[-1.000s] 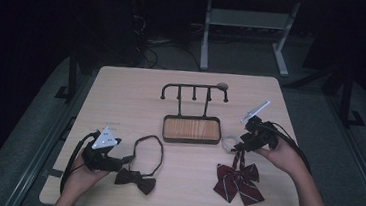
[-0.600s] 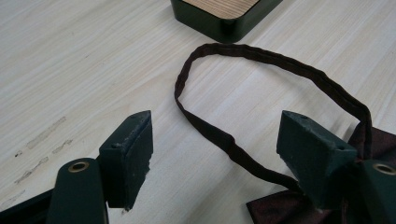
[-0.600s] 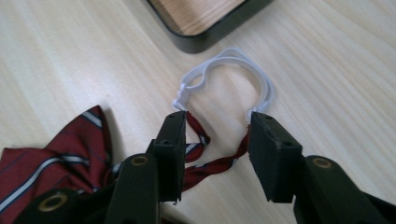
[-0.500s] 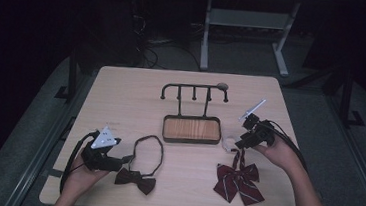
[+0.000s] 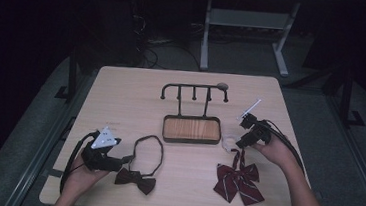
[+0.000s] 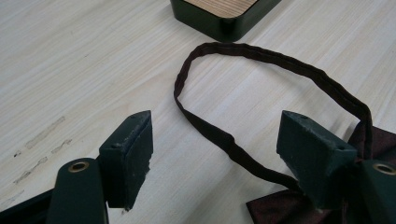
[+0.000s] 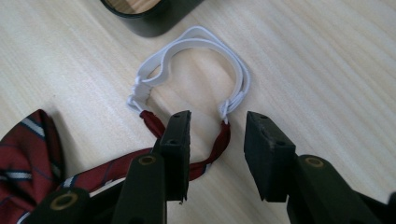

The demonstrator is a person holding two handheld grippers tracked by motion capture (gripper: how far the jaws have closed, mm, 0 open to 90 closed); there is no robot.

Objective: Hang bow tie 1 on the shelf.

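- Left tongs (image 5: 125, 158) low at the table's (image 5: 121, 102) near-left, jaws released and wide apart in the left gripper view, nothing between the pads.
- Dark bow tie (image 5: 136, 177) lies just to the right of the left tongs; its neck band loop (image 6: 261, 60) runs up toward the tray stand (image 5: 191, 129), and one side of the band passes diagonally through the jaw gap on the table surface.
- Right tongs (image 7: 215, 149) near the table's right side, jaws parted, not clamped; the red strap end (image 7: 223, 140) with white elastic loop (image 7: 196, 42) sits right in the gap between the pads.
- Red striped bow tie (image 5: 238, 180) lies toward the person from the right tongs, long axis roughly from the tongs toward the near edge; the white loop points toward the tray stand corner.
- Key relation: strap is already between the right jaws, so a simple squeeze looks like the likely next move; right hand (image 5: 272, 151) is the nearer for this tie, left for the dark one.
- Versus the earlier frames: right tongs have come down slightly and sit closer to the white loop; left tongs and both ties look unmoved.
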